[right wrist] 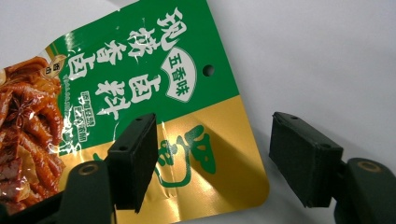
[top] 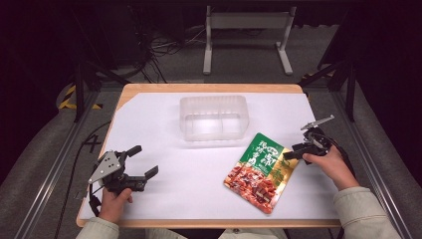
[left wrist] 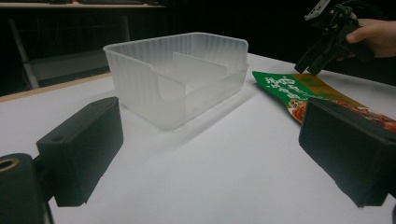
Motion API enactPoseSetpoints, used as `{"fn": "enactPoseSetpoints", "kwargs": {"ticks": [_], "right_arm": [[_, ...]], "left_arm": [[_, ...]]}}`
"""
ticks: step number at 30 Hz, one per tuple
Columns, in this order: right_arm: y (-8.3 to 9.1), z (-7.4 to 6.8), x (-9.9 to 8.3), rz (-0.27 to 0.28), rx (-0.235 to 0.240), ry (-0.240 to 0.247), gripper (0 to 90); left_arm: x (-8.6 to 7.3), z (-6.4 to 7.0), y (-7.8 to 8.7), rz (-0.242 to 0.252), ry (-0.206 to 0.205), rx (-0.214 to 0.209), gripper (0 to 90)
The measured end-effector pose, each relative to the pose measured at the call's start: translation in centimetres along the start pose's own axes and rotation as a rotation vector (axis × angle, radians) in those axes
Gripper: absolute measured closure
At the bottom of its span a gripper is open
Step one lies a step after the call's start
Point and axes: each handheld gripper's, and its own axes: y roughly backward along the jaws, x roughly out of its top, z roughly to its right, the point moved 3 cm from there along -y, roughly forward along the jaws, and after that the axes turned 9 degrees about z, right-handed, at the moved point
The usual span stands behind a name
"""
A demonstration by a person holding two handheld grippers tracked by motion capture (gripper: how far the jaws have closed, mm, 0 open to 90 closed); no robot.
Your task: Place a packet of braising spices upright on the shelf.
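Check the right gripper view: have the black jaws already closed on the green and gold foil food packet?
No: the right gripper stands open, one jaw over the green and gold foil food packet, the other over the white table cover.

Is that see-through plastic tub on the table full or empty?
Empty. The translucent ribbed plastic tub stands upright; inside show a divider wall and bare floor. The green and gold snack packet lies flat on the white sheet outside it.
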Motion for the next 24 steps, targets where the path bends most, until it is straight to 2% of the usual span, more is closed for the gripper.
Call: {"fn": "enactPoseSetpoints", "kwargs": {"ticks": [5,12,17,19,20,22,24], "right_arm": [[0.2,-0.2,0.0,0.003,0.027,-0.006,35.5],[0.8,-0.7,0.3,0.018,0.024,0.009,37.7],[1.9,-2.2,0.9,0.040,0.050,0.055,43.7],[2.1,-2.7,0.9,0.034,0.054,0.068,45.4],[2.1,-3.1,0.9,0.020,0.081,0.074,49.1],[1.9,-3.3,0.8,0.010,0.089,0.084,49.9],[1.5,-3.7,0.8,-0.015,0.067,0.112,51.0]], "left_arm": [[0.0,0.0,0.0,0.000,-0.001,0.001,7.2],[0.0,0.0,0.0,-0.002,-0.001,0.001,7.2],[0.0,0.0,0.0,-0.003,0.000,0.001,7.2],[0.0,0.1,0.0,-0.003,0.002,0.003,7.2],[0.0,0.1,0.0,-0.003,0.002,0.002,7.2],[0.0,0.1,0.0,-0.003,0.003,0.002,7.2],[0.0,0.1,0.0,-0.003,0.004,0.001,7.2]]}}
